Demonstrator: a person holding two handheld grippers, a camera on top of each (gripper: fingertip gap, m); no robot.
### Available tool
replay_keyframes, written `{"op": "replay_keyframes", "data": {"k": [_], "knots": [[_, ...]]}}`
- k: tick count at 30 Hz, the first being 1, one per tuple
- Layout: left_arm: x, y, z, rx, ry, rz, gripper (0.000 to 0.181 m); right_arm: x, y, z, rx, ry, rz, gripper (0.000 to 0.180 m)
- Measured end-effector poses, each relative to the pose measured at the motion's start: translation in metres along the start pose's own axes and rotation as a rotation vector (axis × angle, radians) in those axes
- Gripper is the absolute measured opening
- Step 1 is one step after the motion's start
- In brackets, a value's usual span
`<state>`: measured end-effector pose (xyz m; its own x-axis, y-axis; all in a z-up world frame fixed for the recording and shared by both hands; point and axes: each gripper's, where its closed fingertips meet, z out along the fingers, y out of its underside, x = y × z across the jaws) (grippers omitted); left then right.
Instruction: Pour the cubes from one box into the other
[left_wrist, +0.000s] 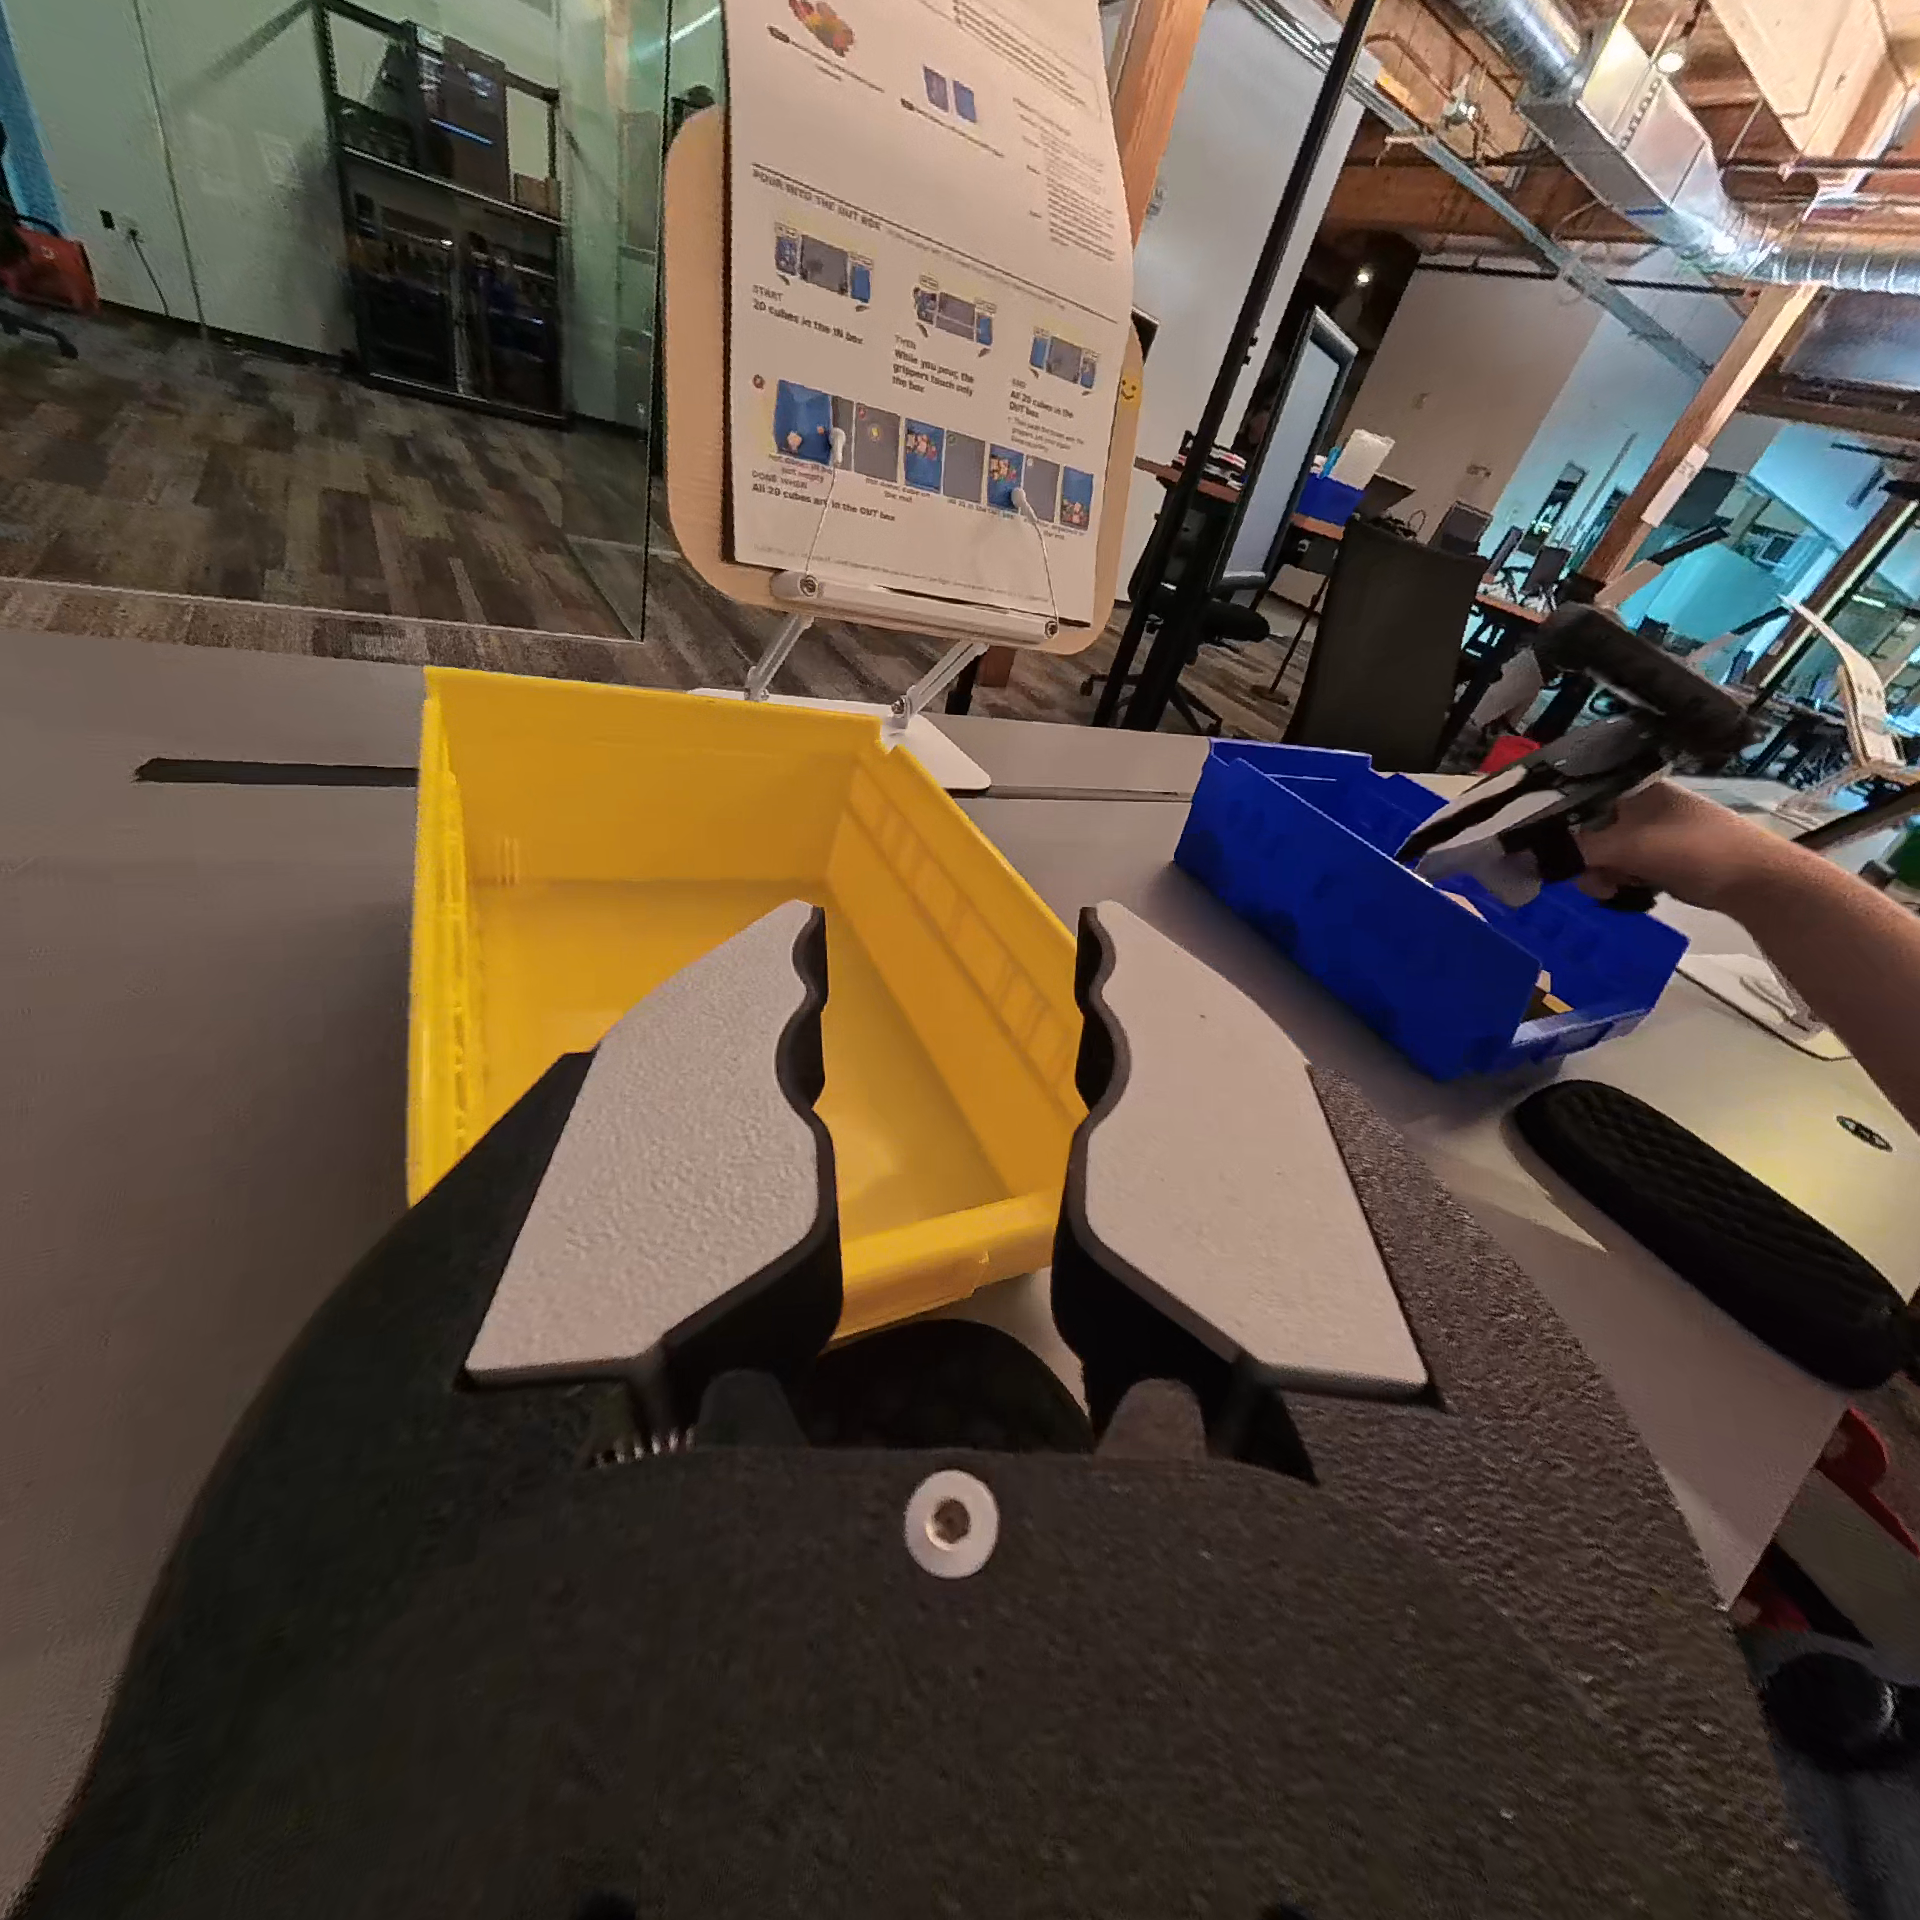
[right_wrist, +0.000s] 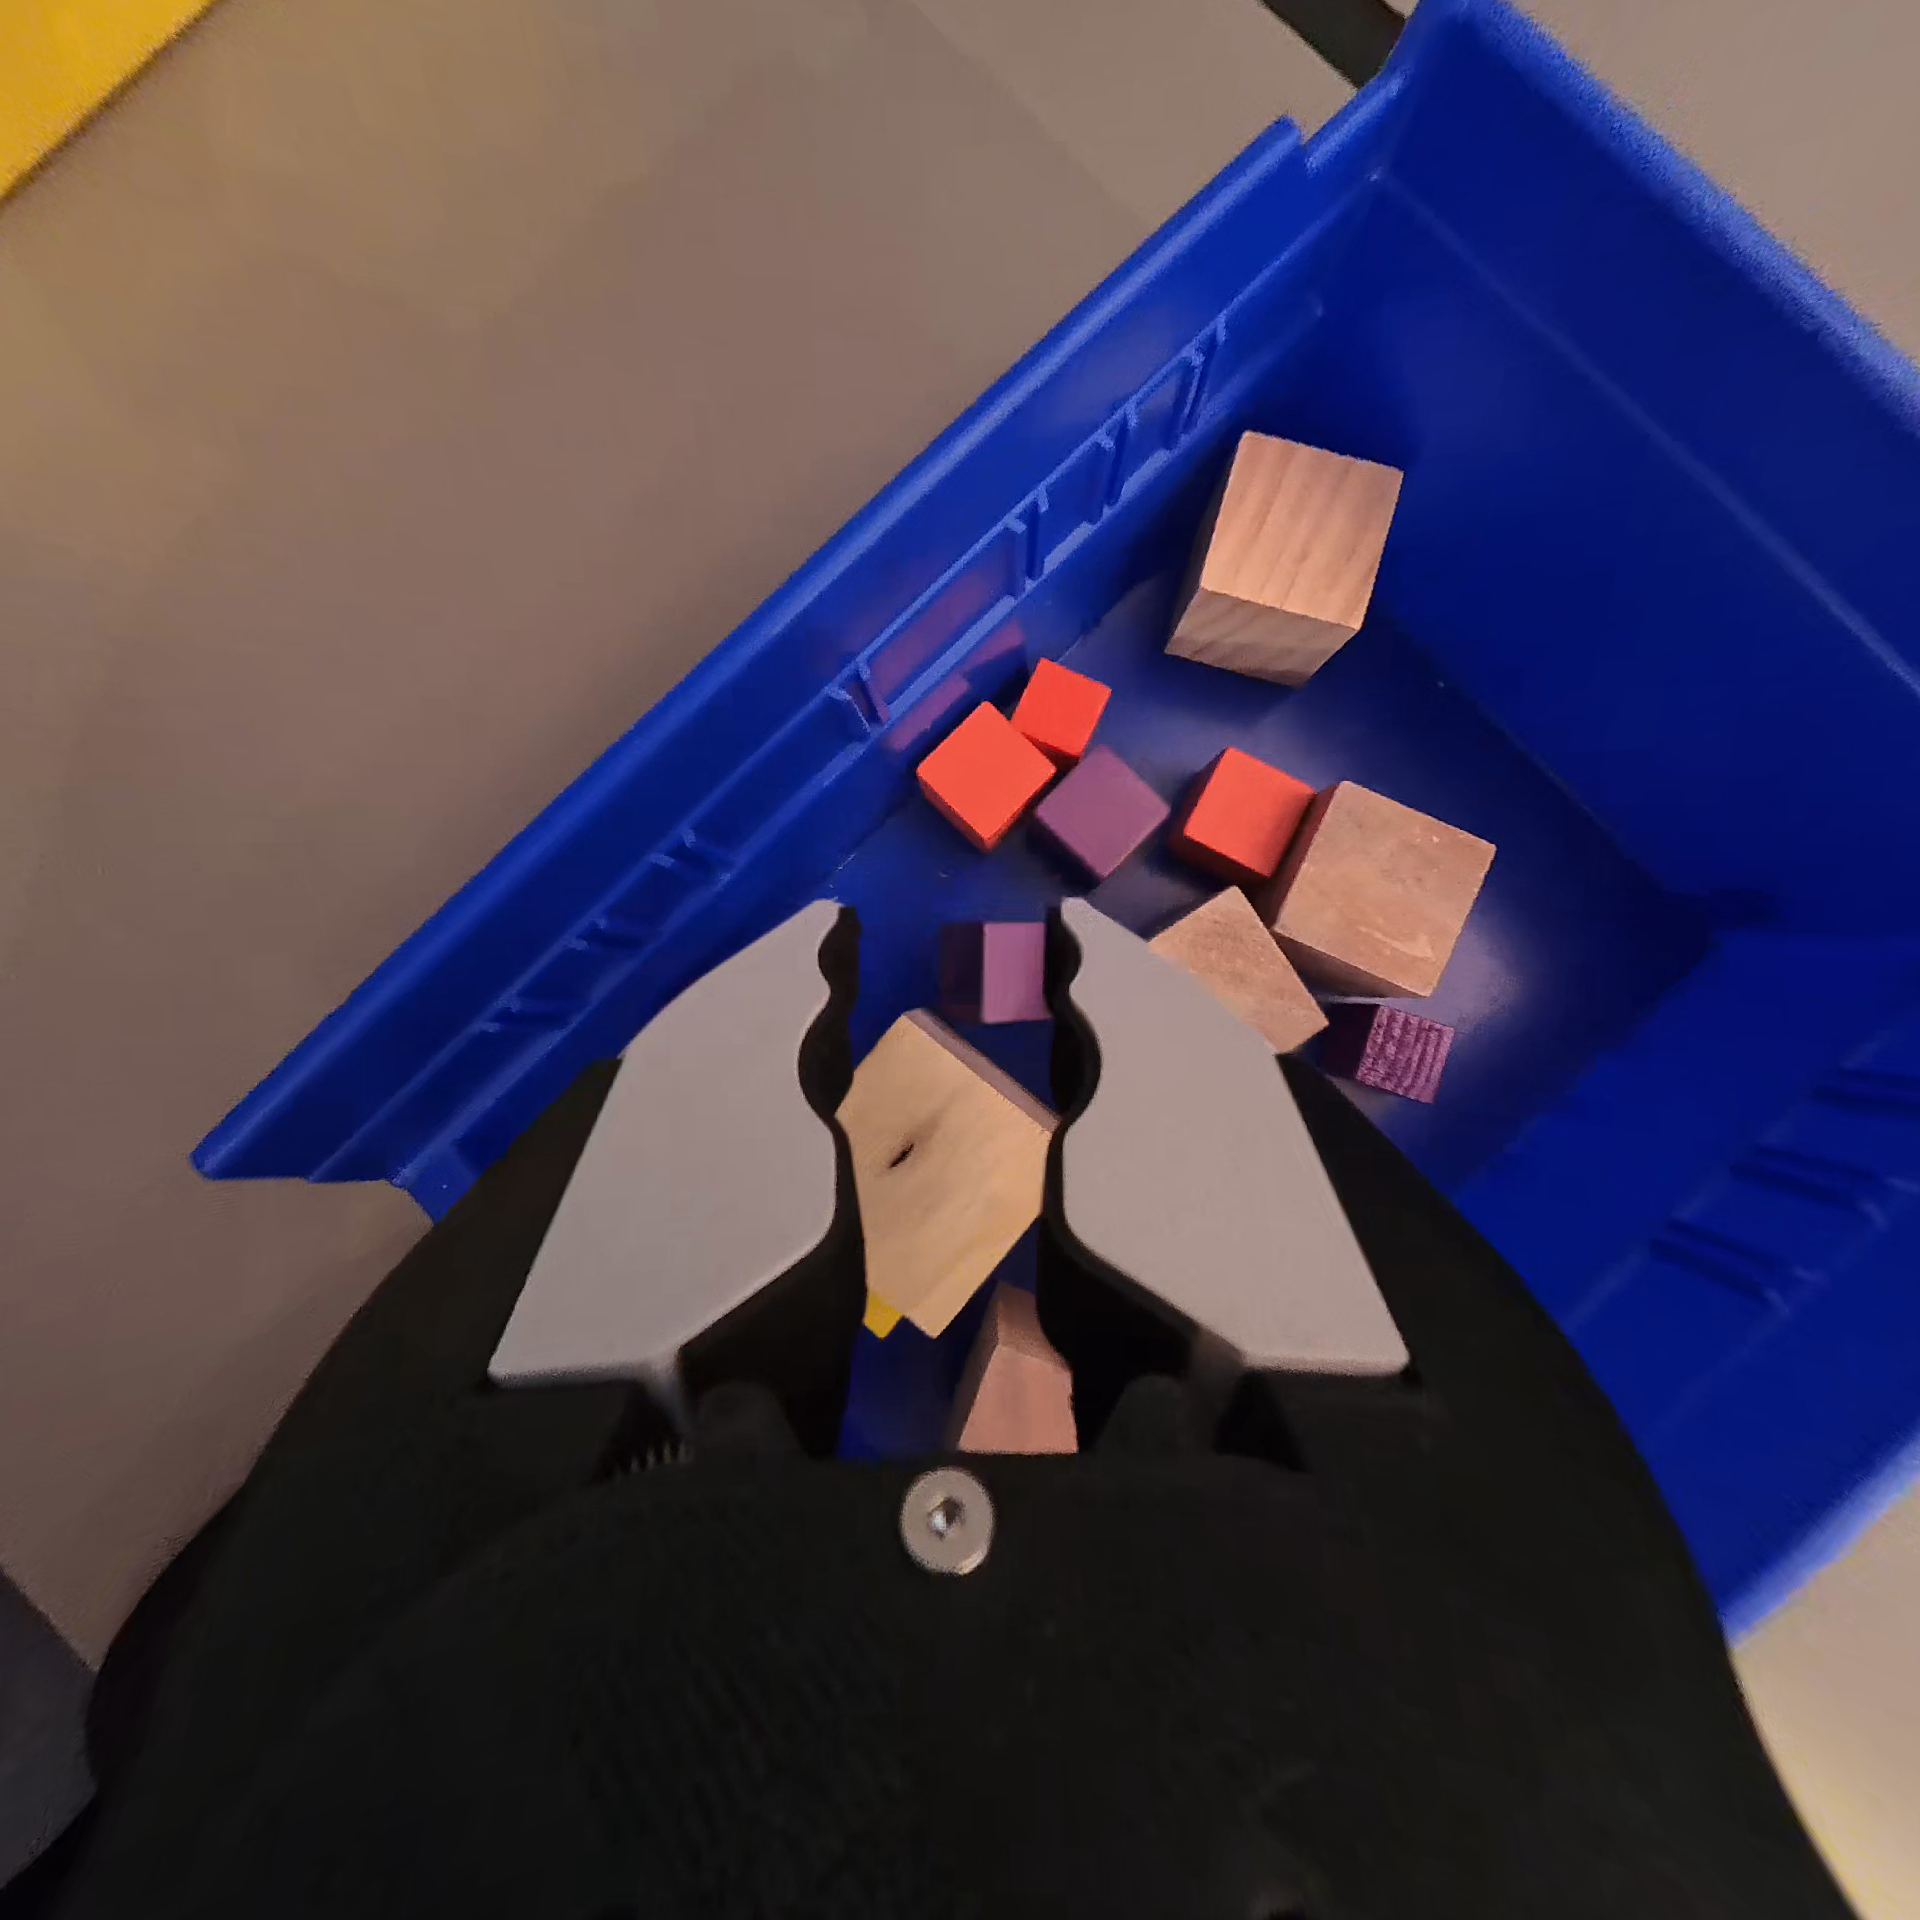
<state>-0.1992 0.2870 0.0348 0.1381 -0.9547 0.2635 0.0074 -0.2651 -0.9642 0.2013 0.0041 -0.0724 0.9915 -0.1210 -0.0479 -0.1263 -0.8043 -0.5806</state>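
The left claw (left_wrist: 951, 925) is held released above the near end of the yellow box (left_wrist: 644, 790), which stands with nothing visible inside on the grey counter (left_wrist: 208, 987). To its right, apart from it, the blue box (left_wrist: 1340, 914) is seen on the same counter, with the right claw (left_wrist: 1439, 852) reaching into it from above. In the right wrist view, the right claw (right_wrist: 951, 925) is shown released over the blue box (right_wrist: 1558, 520), gripping nothing. The cubes (right_wrist: 1101, 810), wooden, red and purple, are scattered on that box's floor. A printed sheet on a stand (left_wrist: 925, 312) is set behind the yellow box
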Motion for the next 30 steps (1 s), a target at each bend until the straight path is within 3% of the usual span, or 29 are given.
{"op": "replay_keyframes", "data": {"k": [3, 6, 9, 12, 21, 25, 30], "knots": [[-0.005, 0.001, -0.001, 0.003, -0.018, -0.005, 0.046, 0.002, -0.005, -0.02, 0.051, 0.028, -0.011, 0.038], [-0.011, 0.003, 0.0, -0.005, -0.036, -0.015, 0.046, 0.016, -0.021, -0.065, 0.189, 0.126, -0.015, 0.041], [-0.014, 0.002, 0.0, 0.0, -0.047, -0.022, 0.046, 0.047, -0.027, -0.121, 0.341, 0.271, 0.067, 0.042], [-0.017, 0.002, 0.002, -0.004, -0.062, -0.023, 0.046, 0.079, -0.011, -0.15, 0.403, 0.371, 0.183, 0.043], [-0.058, -0.002, 0.02, -0.146, -0.224, 0.049, 0.052, 0.112, 0.078, -0.087, 0.034, 0.405, 0.337, 0.056], [-0.086, 0.0, 0.037, -0.331, -0.301, 0.103, 0.061, 0.122, 0.096, -0.066, -0.088, 0.393, 0.397, 0.056], [-0.118, -0.003, 0.063, -0.495, -0.358, 0.153, 0.057, 0.129, 0.106, -0.047, -0.21, 0.339, 0.476, 0.054]]}}
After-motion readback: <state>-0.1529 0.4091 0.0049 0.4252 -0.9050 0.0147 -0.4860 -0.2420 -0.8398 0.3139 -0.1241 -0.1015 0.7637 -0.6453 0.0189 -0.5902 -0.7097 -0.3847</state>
